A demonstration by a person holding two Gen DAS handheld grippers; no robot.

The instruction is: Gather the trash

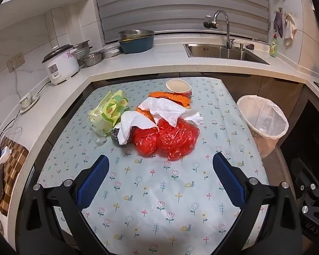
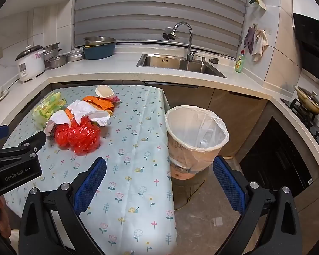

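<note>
A heap of trash lies on the flowered tablecloth (image 1: 159, 191): a crumpled red plastic bag (image 1: 170, 138) (image 2: 78, 136), white paper towels (image 1: 165, 108) (image 2: 85, 110), an orange wrapper (image 1: 172, 96), a green snack packet (image 1: 108, 112) (image 2: 46, 108) and a paper cup (image 1: 178, 87) (image 2: 105, 91) on its side. A bin lined with a white bag (image 1: 263, 123) (image 2: 196, 136) stands on the floor right of the table. My left gripper (image 1: 160, 163) hangs open just short of the red bag, nothing between its fingers. My right gripper (image 2: 159, 165) hangs open over the table's right edge, in front of the bin.
A counter wraps round behind the table with a rice cooker (image 1: 60, 63), steel pots (image 1: 89, 55), a blue basin (image 1: 137, 40) and a sink (image 1: 221, 51) with its tap. A stove with a pan (image 2: 308, 102) is at the far right. The left gripper's body (image 2: 17, 155) shows at left.
</note>
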